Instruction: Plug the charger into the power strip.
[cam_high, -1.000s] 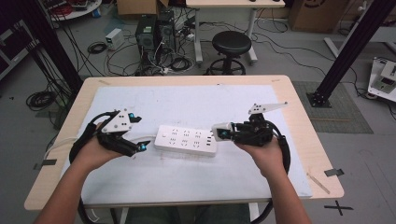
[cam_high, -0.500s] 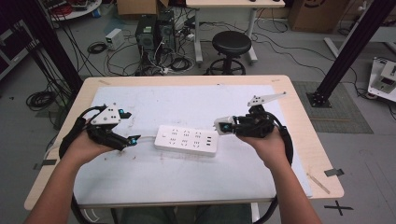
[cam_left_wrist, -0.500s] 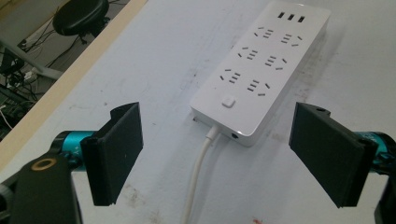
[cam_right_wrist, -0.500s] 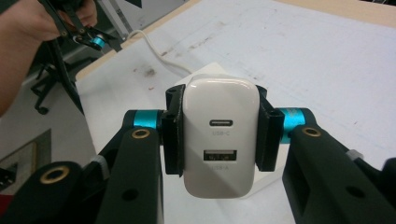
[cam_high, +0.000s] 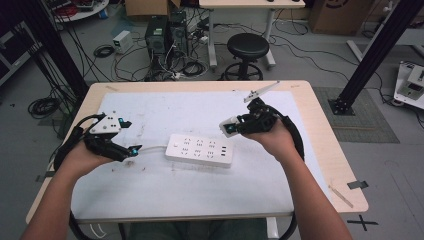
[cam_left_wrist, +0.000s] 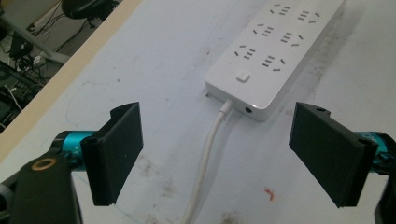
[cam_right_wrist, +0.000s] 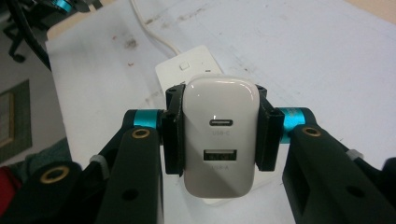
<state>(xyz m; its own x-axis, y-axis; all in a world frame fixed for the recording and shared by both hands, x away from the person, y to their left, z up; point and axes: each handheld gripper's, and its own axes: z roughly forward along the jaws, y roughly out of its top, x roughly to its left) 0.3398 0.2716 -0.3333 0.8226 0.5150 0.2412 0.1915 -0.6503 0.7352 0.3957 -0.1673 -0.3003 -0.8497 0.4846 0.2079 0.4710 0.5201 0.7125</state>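
At a table (cam_high: 320, 165) covered by a white sheet, the right gripper (cam_right_wrist: 219, 135) clamps a white USB charger (cam_right_wrist: 220, 140) between both pads, holding it above the right end of a white power strip (cam_high: 200, 150) that lies flat near the middle of the surface. Toward the left edge, the left gripper (cam_left_wrist: 217, 154) stands spread wide and empty, the strip's cord (cam_left_wrist: 208, 158) running between its jaws.

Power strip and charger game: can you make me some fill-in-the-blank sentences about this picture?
The right gripper squeezes a white ____.
The power strip lies on the ____.
The left gripper's jaws stand ____.
The cord runs between the ____ gripper's jaws.

Missing words: charger; table; open; left
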